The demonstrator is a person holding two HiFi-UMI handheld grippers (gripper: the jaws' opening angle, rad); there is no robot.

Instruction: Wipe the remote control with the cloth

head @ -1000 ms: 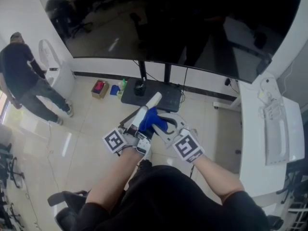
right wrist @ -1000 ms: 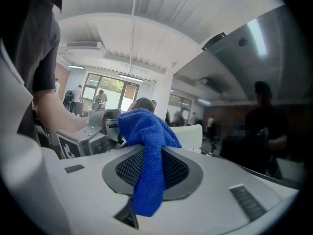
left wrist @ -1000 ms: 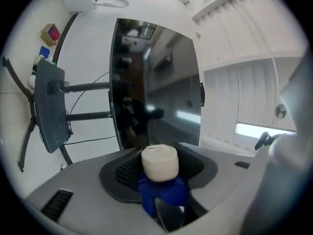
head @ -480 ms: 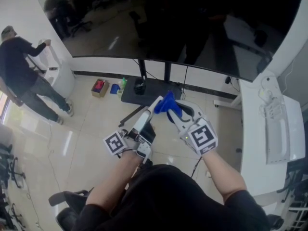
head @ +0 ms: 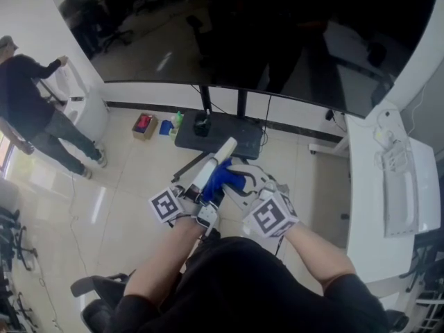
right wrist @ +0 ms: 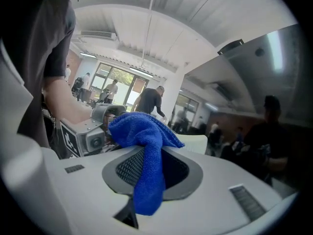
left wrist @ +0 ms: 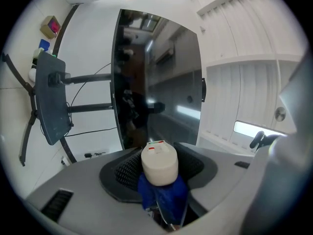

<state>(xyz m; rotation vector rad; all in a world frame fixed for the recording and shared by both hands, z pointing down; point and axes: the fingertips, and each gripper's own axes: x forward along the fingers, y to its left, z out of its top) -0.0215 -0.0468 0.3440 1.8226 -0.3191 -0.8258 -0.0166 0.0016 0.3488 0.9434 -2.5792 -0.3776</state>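
In the head view the white remote control (head: 217, 158) points up and away, held at its lower end by my left gripper (head: 205, 183), which is shut on it. My right gripper (head: 230, 179) is shut on the blue cloth (head: 220, 175) and presses it against the remote's right side near the middle. The left gripper view shows the remote's rounded end (left wrist: 159, 162) between the jaws, with the cloth (left wrist: 164, 196) bunched right under it. In the right gripper view the cloth (right wrist: 146, 155) hangs over the jaws and hides most of the remote.
A large dark screen (head: 263, 33) on a black stand (head: 218, 136) fills the view ahead. A person (head: 31, 116) stands at far left by a white unit (head: 87, 113). A white desk (head: 395, 186) runs along the right. A red box (head: 143, 126) lies on the floor.
The right gripper swept the cloth up to the remote's far tip half a second ago and has now come back down to its middle. The left gripper held the remote almost still.
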